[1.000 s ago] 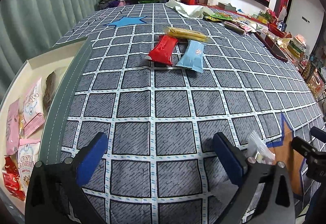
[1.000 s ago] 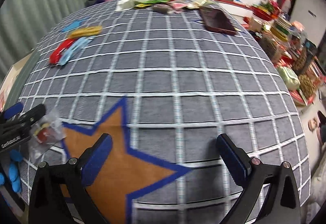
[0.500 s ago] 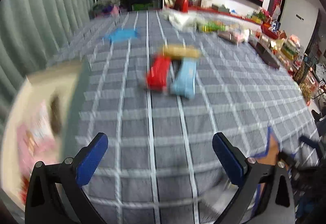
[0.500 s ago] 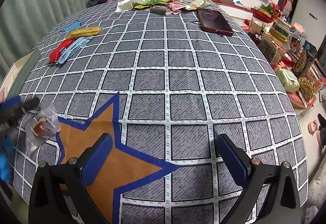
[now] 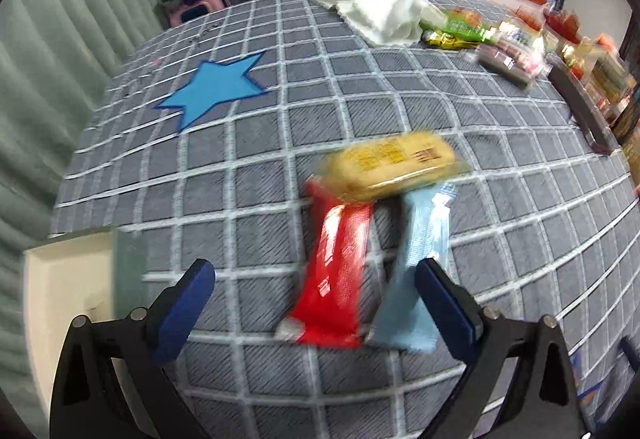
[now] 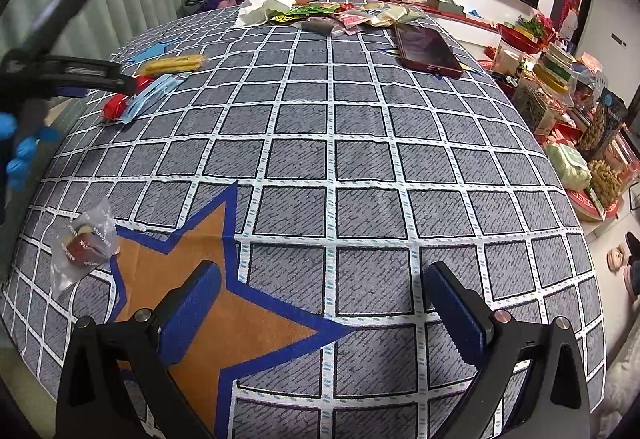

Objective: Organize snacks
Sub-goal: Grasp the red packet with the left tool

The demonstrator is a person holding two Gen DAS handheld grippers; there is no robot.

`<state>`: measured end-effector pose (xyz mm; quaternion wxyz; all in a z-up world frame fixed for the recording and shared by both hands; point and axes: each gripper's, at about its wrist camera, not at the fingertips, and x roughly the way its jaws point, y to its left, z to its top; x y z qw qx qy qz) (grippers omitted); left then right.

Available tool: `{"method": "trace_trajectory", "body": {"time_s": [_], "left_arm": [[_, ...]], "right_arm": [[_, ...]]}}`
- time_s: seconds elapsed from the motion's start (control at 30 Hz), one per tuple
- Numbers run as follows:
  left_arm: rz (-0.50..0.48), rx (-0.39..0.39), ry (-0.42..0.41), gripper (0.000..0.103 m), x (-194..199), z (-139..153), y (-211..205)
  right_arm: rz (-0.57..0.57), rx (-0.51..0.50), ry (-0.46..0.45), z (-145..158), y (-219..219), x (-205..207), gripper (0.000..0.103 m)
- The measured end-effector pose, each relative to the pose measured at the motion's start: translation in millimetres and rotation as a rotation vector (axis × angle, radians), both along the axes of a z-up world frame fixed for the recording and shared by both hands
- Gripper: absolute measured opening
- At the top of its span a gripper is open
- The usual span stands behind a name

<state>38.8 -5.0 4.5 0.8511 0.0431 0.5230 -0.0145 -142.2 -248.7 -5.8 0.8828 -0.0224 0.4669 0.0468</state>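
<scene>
In the left wrist view a red snack packet (image 5: 340,271) and a light blue packet (image 5: 416,271) lie side by side on the grid cloth, a yellow packet (image 5: 394,163) across their far ends. My left gripper (image 5: 316,313) is open and empty, its fingers on either side of the near ends of the two packets. The same packets show far left in the right wrist view (image 6: 148,95). My right gripper (image 6: 320,313) is open and empty over the orange star (image 6: 208,279). A clear packet (image 6: 86,239) lies left of it.
A cream box (image 5: 68,279) sits at the table's left edge. A white cloth (image 5: 380,15), several snack packets (image 6: 340,13) and a dark red phone (image 6: 426,49) lie at the far end. A blue star patch (image 5: 216,87) marks the cloth. Goods crowd the right side (image 6: 580,127).
My left gripper has moved forward across the table, from beside the clear packet to the red and blue packets. The right gripper has barely moved.
</scene>
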Motion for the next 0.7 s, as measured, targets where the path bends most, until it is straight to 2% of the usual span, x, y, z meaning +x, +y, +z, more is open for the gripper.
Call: {"method": "trace_trajectory", "body": {"time_s": [0.07,0.13,0.17,0.2,0.23,0.3,0.53,0.63,0.7], "left_arm": [[0.006,-0.038,0.019,0.099,3,-3,1],[0.008,-0.104,0.041,0.094,6,-5,3],[0.009,-0.145,0.053,0.087,7,-5,4],[0.008,-0.192,0.067,0.076,8,-6,6],[0.011,-0.242,0.076,0.072,8,-5,9],[-0.002,-0.275,0.083,0.053,6,-3,12],[-0.007,-0.298,0.075,0.042,-16,3,19],[-0.033,-0.250,0.033,0.042,-31,11,16],[-0.026,-0.233,0.011,0.049,-34,15,19]], "right_arm": [[0.006,0.000,-0.002,0,0,0,0.102],[0.010,0.001,-0.004,0,0,0,0.102],[0.012,0.001,-0.005,0,0,0,0.102],[0.014,0.001,-0.006,0,0,0,0.102],[0.014,0.001,-0.007,0,0,-1,0.102],[0.014,0.001,-0.006,0,0,0,0.102],[0.009,0.001,0.002,0,0,0,0.102],[0.010,0.001,0.002,0,0,0,0.102],[0.010,0.001,0.001,0,0,0,0.102]]}}
